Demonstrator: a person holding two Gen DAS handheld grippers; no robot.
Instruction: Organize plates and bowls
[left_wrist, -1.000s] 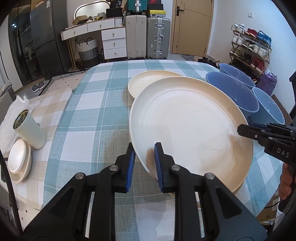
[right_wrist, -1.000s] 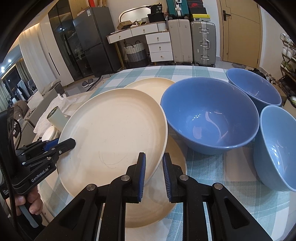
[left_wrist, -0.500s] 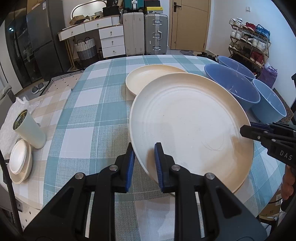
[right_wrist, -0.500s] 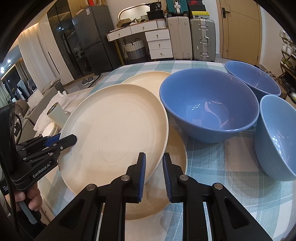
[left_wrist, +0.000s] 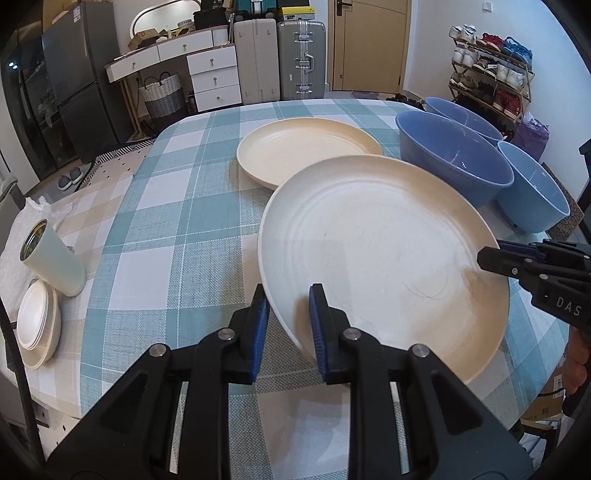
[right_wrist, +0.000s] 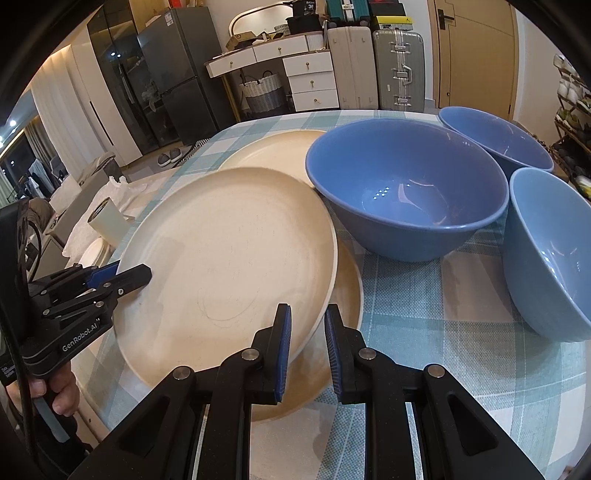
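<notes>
**Plate held on both rims, tilt risk**

Left hand-held gripper (left_wrist: 286, 325) and right hand-held gripper (right_wrist: 307, 341) each clamp narrow on opposite rims of the large round cream plastic plate (left_wrist: 384, 254), lifted above another cream plate (right_wrist: 345, 295) on the checked-cloth counter (left_wrist: 155, 229). Uneven hands could slip it into the big blue bowl (right_wrist: 406, 188).

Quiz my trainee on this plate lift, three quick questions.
1. How many blue bowls stand on the table?
2. True or false: the left claw and the right claw both grip the rim of the lifted plate.
3. What lies directly under the lifted plate? A) another cream plate B) a folded towel C) a fork
Key: 1) three; 2) true; 3) A.
</notes>
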